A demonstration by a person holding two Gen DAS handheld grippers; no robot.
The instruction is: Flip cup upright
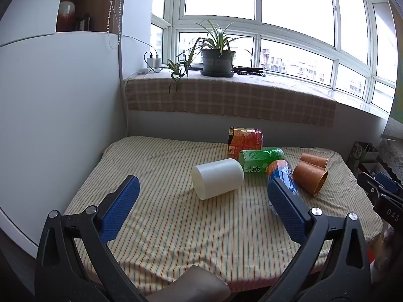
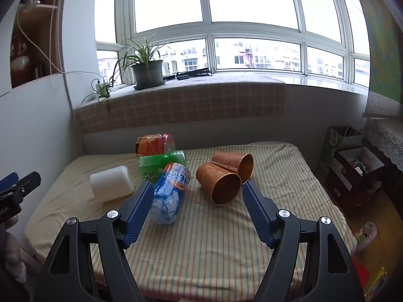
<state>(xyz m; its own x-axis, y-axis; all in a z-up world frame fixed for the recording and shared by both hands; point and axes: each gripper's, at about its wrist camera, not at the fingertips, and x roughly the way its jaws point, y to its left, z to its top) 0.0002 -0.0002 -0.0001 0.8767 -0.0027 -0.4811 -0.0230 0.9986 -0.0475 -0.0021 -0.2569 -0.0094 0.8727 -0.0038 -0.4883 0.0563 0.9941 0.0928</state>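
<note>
Two orange-brown cups lie on their sides on the striped table: a near one (image 2: 218,184) with its mouth facing me and a far one (image 2: 234,163) behind it; they also show in the left wrist view (image 1: 310,178) (image 1: 314,161). A white cup (image 1: 217,177) lies on its side mid-table, also in the right wrist view (image 2: 111,182). My left gripper (image 1: 203,188) is open and empty, just short of the white cup. My right gripper (image 2: 198,193) is open and empty, just short of the near orange cup.
A blue bottle (image 2: 170,193), a green bottle (image 2: 161,163) and a red-orange bottle (image 2: 155,144) lie between the cups. A wall panel (image 1: 50,125) borders the table's left. A potted plant (image 1: 217,59) stands on the sill. Boxes (image 2: 352,166) stand right of the table.
</note>
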